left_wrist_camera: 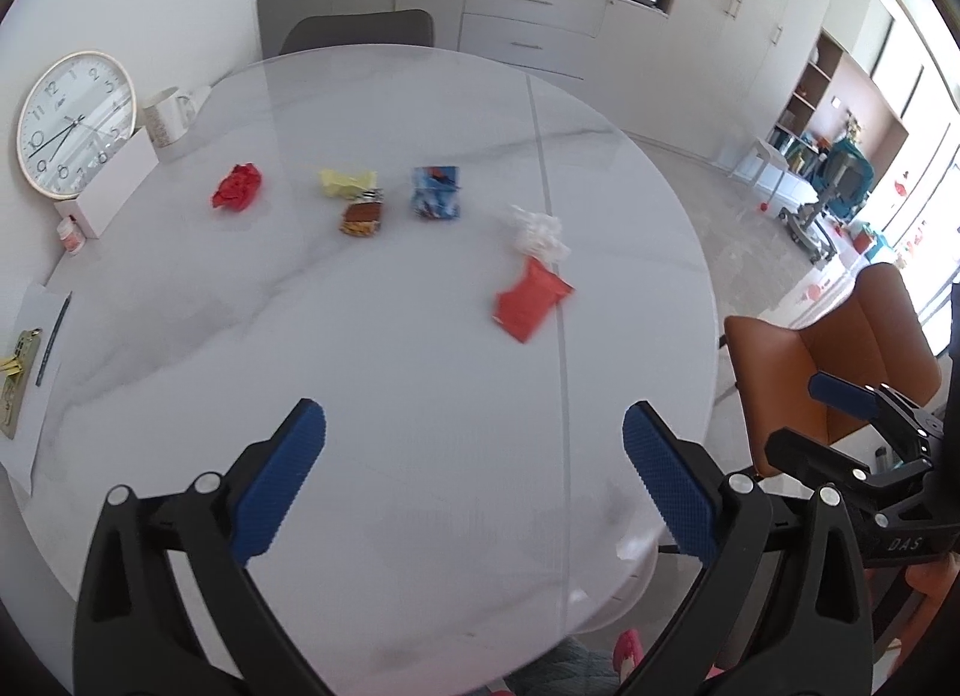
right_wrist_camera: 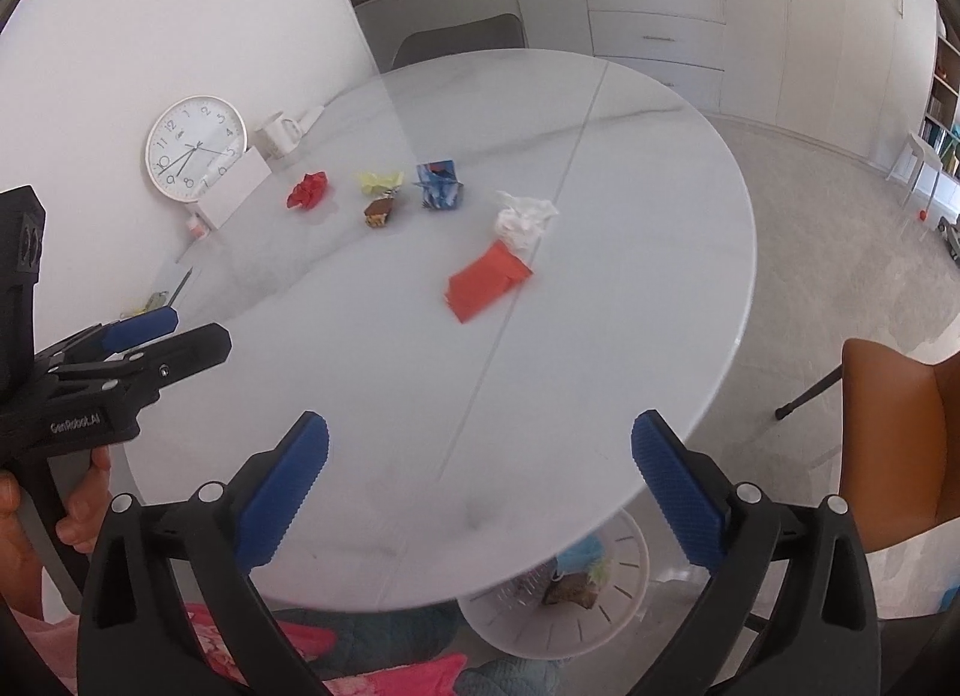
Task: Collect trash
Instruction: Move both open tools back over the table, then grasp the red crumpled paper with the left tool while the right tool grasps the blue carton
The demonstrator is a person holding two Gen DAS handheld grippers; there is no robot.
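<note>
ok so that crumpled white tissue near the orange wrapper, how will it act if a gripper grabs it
The white tissue looks loosely crumpled, so it will probably squash flat between the pads. It seems very light, likely to slide if nudged. It lies right against the orange wrapper, which may shift too.

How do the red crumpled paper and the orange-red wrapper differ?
The red crumpled paper is balled up; the orange-red wrapper lies flat. The paper sits far left near the clock; the wrapper sits nearer the grippers, touching the white tissue. Both rest ungripped on the table.
</note>
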